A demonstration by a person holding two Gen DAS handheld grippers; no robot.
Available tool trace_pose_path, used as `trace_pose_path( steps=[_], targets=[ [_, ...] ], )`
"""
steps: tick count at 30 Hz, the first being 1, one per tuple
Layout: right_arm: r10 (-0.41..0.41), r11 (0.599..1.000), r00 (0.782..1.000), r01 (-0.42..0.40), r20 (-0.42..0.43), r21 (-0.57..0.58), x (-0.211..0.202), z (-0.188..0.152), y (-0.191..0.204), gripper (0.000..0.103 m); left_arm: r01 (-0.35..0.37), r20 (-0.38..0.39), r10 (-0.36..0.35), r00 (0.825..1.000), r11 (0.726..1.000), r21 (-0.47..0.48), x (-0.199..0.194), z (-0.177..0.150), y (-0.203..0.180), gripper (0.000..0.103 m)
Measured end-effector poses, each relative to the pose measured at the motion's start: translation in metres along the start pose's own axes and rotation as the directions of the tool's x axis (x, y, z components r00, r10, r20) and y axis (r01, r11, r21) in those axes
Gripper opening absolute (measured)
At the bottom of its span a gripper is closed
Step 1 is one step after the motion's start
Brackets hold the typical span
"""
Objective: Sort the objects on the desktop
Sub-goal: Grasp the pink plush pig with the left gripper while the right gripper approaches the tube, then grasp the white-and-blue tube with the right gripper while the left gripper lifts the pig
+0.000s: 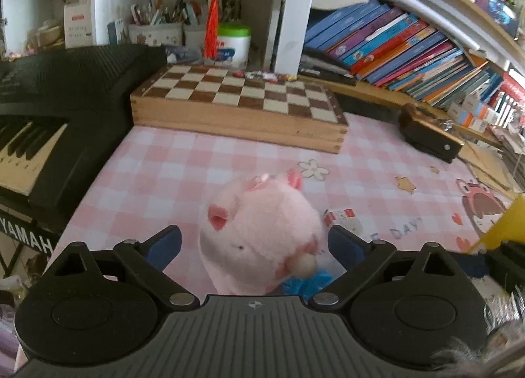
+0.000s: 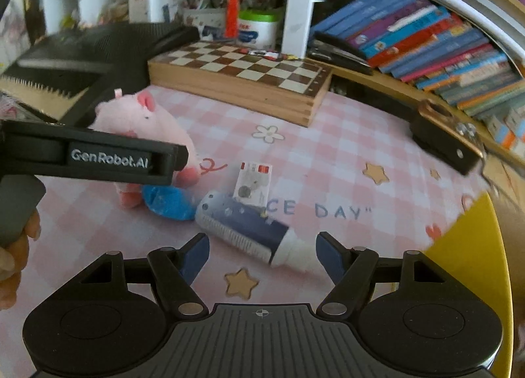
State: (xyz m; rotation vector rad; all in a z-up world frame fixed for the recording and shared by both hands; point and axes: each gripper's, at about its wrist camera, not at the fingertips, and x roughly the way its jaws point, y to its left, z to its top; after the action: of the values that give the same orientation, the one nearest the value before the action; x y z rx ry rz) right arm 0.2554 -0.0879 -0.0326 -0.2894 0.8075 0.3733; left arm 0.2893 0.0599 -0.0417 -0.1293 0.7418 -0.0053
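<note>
— Left wrist view: the left tongs [image 1: 254, 246] are spread wide, and the pink pig plush [image 1: 259, 233] lies between the two blue pads, not yet pinched. It rests on the pink checked bench [image 1: 157, 164].

— And the right tongs [image 2: 262, 255]?

— Spread also, holding nothing. Just in front lies the blue and white tube [image 2: 249, 230], its long axis slanting from far-left to near-right. Farther back is the chessboard box [image 2: 242, 76].

— So the left is nearer to the pig.
</note>
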Motion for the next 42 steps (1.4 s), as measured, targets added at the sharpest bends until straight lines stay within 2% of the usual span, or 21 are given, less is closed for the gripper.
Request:
trace_pose_path(
  steps=[3, 6, 8, 12, 15, 17, 20, 24, 31, 42],
  targets=[
    [0.016, 0.998, 1.0, -0.017, -0.014, -0.053, 0.01, 0.007, 0.0, 0.074, 0.002, -0.026, -0.002, 1.0, 1.0, -0.02, 0.009, 0.0, 0.004, 0.09],
    [0.064, 0.991, 0.997, -0.067, -0.03, -0.115, 0.018, 0.014, 0.0, 0.074, 0.023, -0.043, -0.025, 0.999, 0.999, -0.037, 0.015, 0.0, 0.008, 0.084],
    [0.119, 0.979, 0.991, -0.129, -0.067, -0.16, 0.024, 0.019, 0.0, 0.073, 0.038, -0.046, -0.04, 0.998, 0.998, -0.046, 0.018, 0.0, 0.009, 0.078],
    [0.185, 0.967, 0.972, -0.206, -0.146, -0.15, 0.039, 0.026, -0.003, 0.07, 0.02, -0.029, -0.022, 0.999, 0.998, -0.054, 0.019, 0.0, 0.009, 0.071],
    [0.181, 0.968, 0.971, -0.204, -0.157, -0.146, 0.041, 0.023, -0.002, 0.063, 0.02, -0.024, -0.022, 0.999, 0.998, -0.062, 0.017, 0.002, 0.011, 0.066],
    [0.185, 0.969, 0.97, -0.207, -0.161, -0.135, 0.038, 0.021, -0.002, 0.046, 0.021, -0.019, -0.022, 1.0, 0.997, -0.071, 0.013, 0.003, 0.013, 0.064],
    [0.199, 0.967, 0.964, -0.223, -0.177, -0.124, 0.032, 0.018, -0.003, 0.033, 0.028, 0.007, -0.027, 1.0, 0.996, -0.088, 0.002, 0.005, 0.016, 0.063],
    [0.182, 0.967, 0.964, -0.211, -0.191, -0.142, 0.017, 0.006, 0.006, 0.033, 0.039, 0.049, -0.034, 0.998, 0.993, -0.11, -0.019, 0.008, 0.022, 0.063],
    [0.195, 0.975, 0.967, -0.21, -0.162, -0.078, -0.003, -0.008, 0.012, 0.032, 0.047, 0.093, -0.034, 0.995, 0.99, -0.133, -0.052, 0.007, 0.036, 0.063],
    [0.183, 0.981, 0.983, -0.18, -0.033, 0.074, -0.047, -0.005, -0.007, 0.032, 0.055, 0.139, -0.033, 0.99, 0.986, -0.154, -0.104, -0.002, 0.05, 0.063]
  ],
)
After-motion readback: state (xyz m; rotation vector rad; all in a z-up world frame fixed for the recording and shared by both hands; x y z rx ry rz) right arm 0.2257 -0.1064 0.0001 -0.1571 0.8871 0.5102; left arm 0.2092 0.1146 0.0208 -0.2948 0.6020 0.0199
